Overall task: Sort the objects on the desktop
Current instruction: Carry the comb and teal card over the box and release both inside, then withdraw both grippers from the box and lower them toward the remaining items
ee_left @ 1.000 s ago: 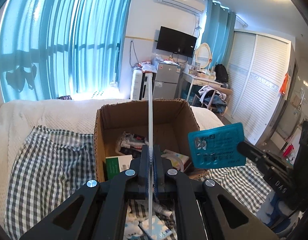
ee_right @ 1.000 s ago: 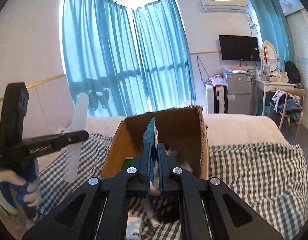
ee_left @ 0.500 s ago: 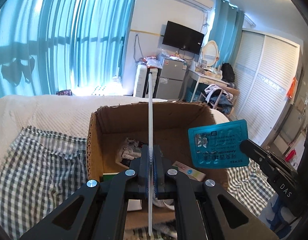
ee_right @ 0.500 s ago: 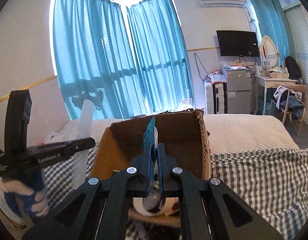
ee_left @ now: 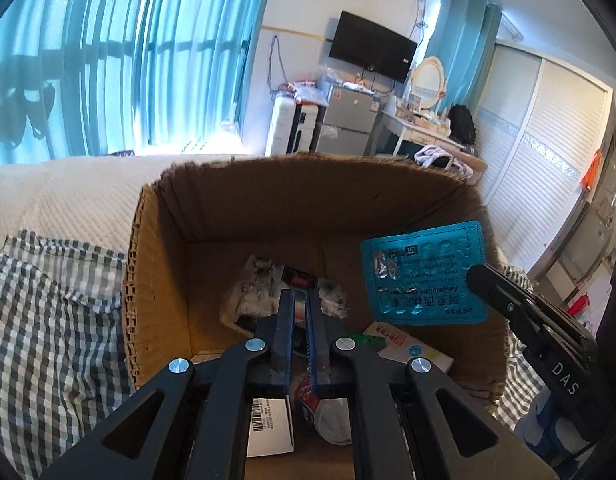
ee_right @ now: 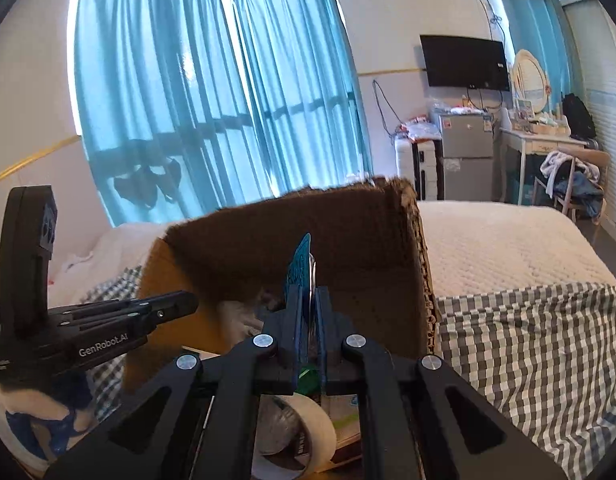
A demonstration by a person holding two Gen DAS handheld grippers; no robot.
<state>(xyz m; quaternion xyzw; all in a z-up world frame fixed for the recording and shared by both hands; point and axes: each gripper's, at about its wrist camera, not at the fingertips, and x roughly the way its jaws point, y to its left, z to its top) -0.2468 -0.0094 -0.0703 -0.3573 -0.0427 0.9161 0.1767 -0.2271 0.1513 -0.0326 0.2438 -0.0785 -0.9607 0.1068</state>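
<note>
Right hand-held gripper point(ee_right: 311, 304) clamped on teal blister pack point(ee_left: 424, 276), held over cardboard box point(ee_left: 155, 264); left hand-held gripper point(ee_left: 299, 308) slightly apart, empty; release only once pack sits below the rim.

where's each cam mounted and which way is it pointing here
Left wrist: on the left claw, looking down into the cardboard box; the right claw shows with a teal blister pack.
Right wrist: on the right claw, facing the box; the left claw and a gloved hand show.
Shared: box, curtains, TV.
</note>
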